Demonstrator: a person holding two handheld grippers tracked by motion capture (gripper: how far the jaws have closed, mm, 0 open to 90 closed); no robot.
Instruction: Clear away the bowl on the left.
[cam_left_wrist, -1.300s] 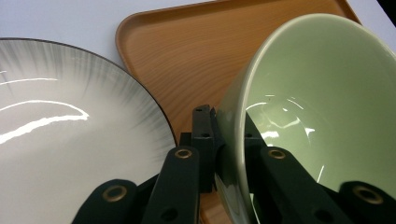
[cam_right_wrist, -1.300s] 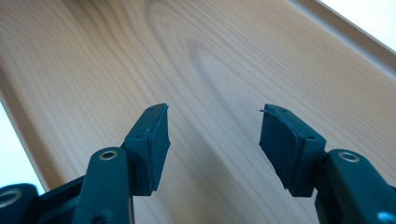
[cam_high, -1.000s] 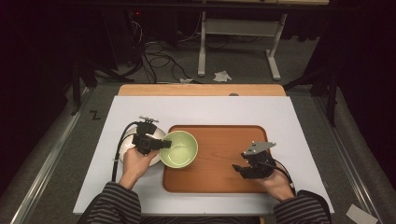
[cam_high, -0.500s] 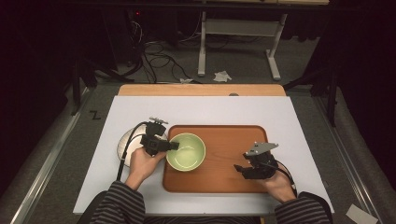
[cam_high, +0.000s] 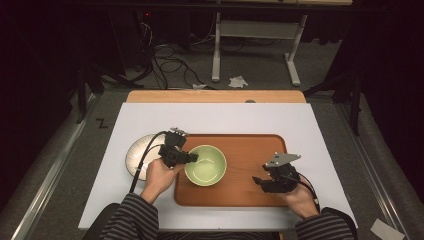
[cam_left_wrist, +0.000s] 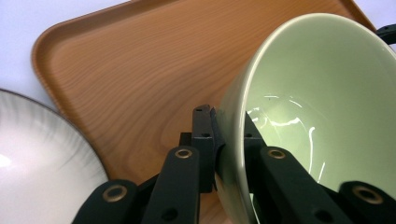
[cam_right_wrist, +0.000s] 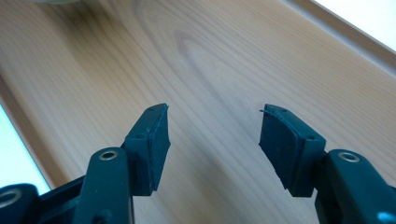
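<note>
A pale green bowl (cam_high: 206, 165) sits over the left part of the brown wooden tray (cam_high: 250, 150). My left gripper (cam_high: 192, 158) is shut on the bowl's left rim, one jaw inside and one outside. In the left gripper view the bowl (cam_left_wrist: 322, 107) tilts against the jaws, with my left gripper (cam_left_wrist: 229, 135) pinching its wall above the tray (cam_left_wrist: 135, 70). My right gripper (cam_high: 256, 180) hovers over the tray's right front part, open and holding nothing. The right gripper view shows my right gripper (cam_right_wrist: 212, 140) with its jaws wide apart over bare wood (cam_right_wrist: 224, 60).
A white plate with a dark rim (cam_high: 137, 155) lies on the white table top (cam_high: 220, 120) just left of the tray; the plate (cam_left_wrist: 42, 158) also appears in the left gripper view. Beyond the table stand a desk frame (cam_high: 255, 45) and floor cables.
My left gripper has carried the green bowl rightward, from the plate's edge onto the left part of the tray. The right gripper has hardly moved.
</note>
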